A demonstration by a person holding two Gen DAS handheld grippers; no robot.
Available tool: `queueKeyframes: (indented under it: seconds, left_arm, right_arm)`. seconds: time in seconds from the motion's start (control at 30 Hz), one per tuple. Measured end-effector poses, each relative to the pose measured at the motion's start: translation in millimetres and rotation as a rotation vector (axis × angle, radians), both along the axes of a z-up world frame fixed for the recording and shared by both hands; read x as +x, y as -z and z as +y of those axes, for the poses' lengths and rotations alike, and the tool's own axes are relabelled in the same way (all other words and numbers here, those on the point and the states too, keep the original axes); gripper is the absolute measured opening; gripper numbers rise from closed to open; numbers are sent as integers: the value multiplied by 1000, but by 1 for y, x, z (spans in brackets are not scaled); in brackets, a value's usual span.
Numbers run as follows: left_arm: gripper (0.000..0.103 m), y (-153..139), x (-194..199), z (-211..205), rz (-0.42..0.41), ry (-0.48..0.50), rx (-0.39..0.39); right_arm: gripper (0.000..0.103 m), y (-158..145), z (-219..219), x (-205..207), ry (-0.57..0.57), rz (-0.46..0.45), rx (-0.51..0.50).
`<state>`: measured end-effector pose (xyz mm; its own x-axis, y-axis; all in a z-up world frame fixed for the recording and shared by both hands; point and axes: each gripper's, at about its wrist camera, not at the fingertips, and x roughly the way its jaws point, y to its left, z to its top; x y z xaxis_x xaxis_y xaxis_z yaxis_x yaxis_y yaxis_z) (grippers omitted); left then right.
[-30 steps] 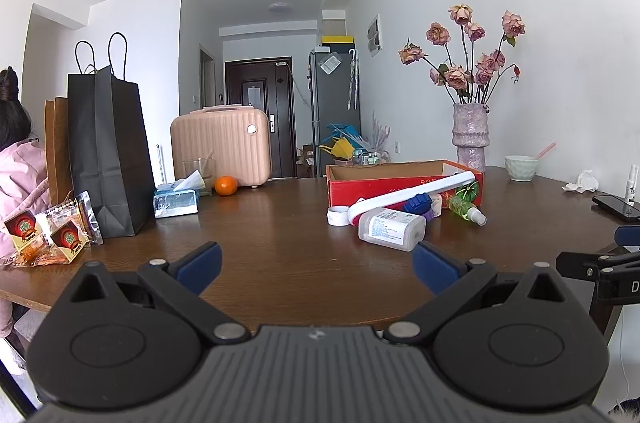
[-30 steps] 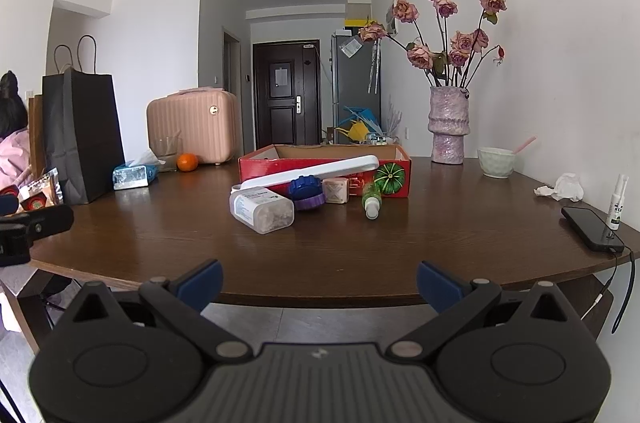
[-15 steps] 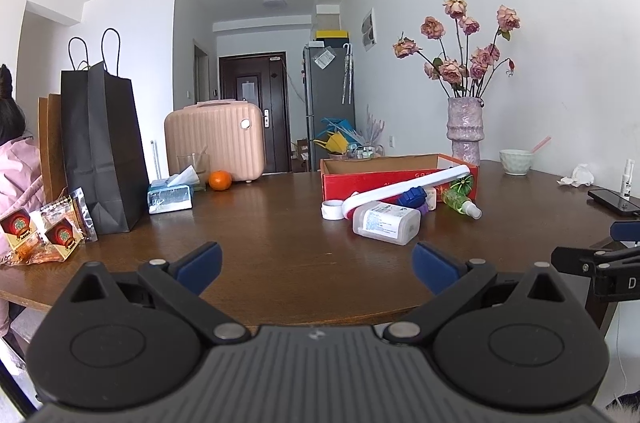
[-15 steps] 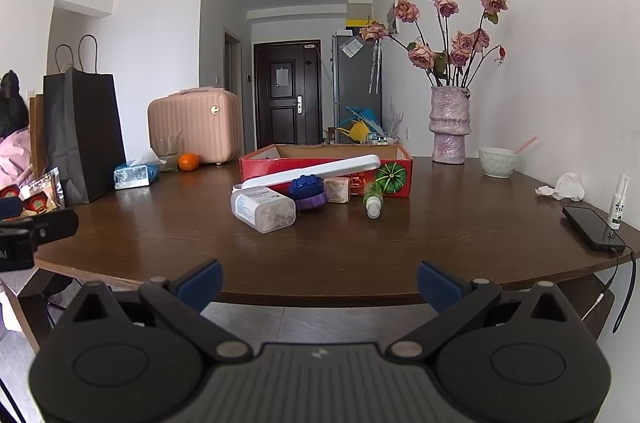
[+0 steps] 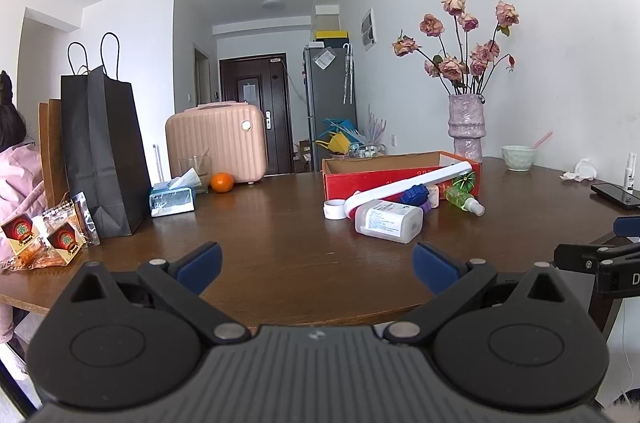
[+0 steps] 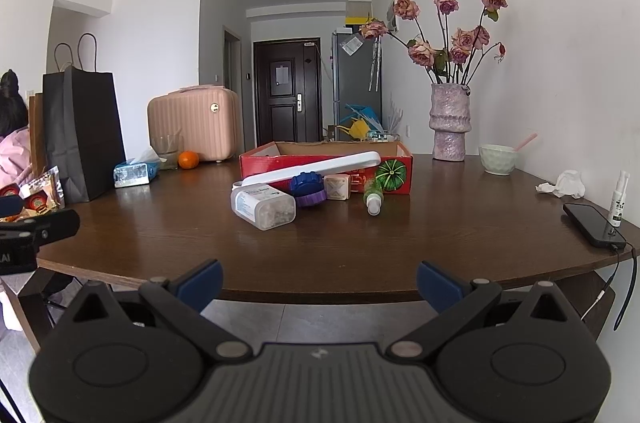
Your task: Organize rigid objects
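Hovering at the near edge of the counter (image 6: 400,243), the left gripper (image 5: 316,263) and the right gripper (image 6: 320,279) both have their jaws spread apart and hold nothing, well short of the clutter. The task's things lie bunched in front of the red cardboard box (image 6: 326,163), near the middle of the counter: one white pill bottle (image 6: 262,207) on its side, one long white bar (image 6: 312,169) propped at a slant over the heap and against the box front, one blue ribbed lid (image 6: 306,182) sitting on one purple lid (image 6: 310,199), one small wooden cube (image 6: 337,186), one green spray bottle (image 6: 373,195) lying with its cap toward the camera, and one white tape ring (image 5: 335,210) seen only from the left wrist. The main risk, as I judge it, is the slanted bar: pulling out a piece beneath it would likely let it slide or tip and scatter the rest. The round bottles could roll off under a glancing touch. Reaching from the right could also brush the one phone (image 6: 594,225) at the counter's edge, its cable hanging over.
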<state>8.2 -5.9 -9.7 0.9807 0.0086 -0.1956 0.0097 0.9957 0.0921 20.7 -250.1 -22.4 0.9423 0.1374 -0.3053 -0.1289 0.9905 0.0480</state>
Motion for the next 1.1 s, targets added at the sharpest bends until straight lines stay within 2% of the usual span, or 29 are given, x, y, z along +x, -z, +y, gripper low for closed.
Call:
queueKeyframes:
  seconds: [0.43,0.67,0.77,0.9,1.0,1.1]
  left_arm:
    - [103,3,43,-12,7,27,9]
    - [103,4,82,-16,43,15,23]
    - [103,7,103,-11,87,13,-5]
    - [103,15,132,-19,72,-35,70]
    - [103,19,148,-21,43,22,44]
    - [103,19,175,-29,119,87,61]
  right_arm:
    - [103,10,-8,32,63,-25,-7]
    - [103,14,-22,66,109,18,37]
    - [103,13,-25,86,109,45,32]
    - [103,12,-28,118,106,86,22]
    - [103,10,-31,142,102,120,32]
    - [103,9,-36,168,107,147,37]
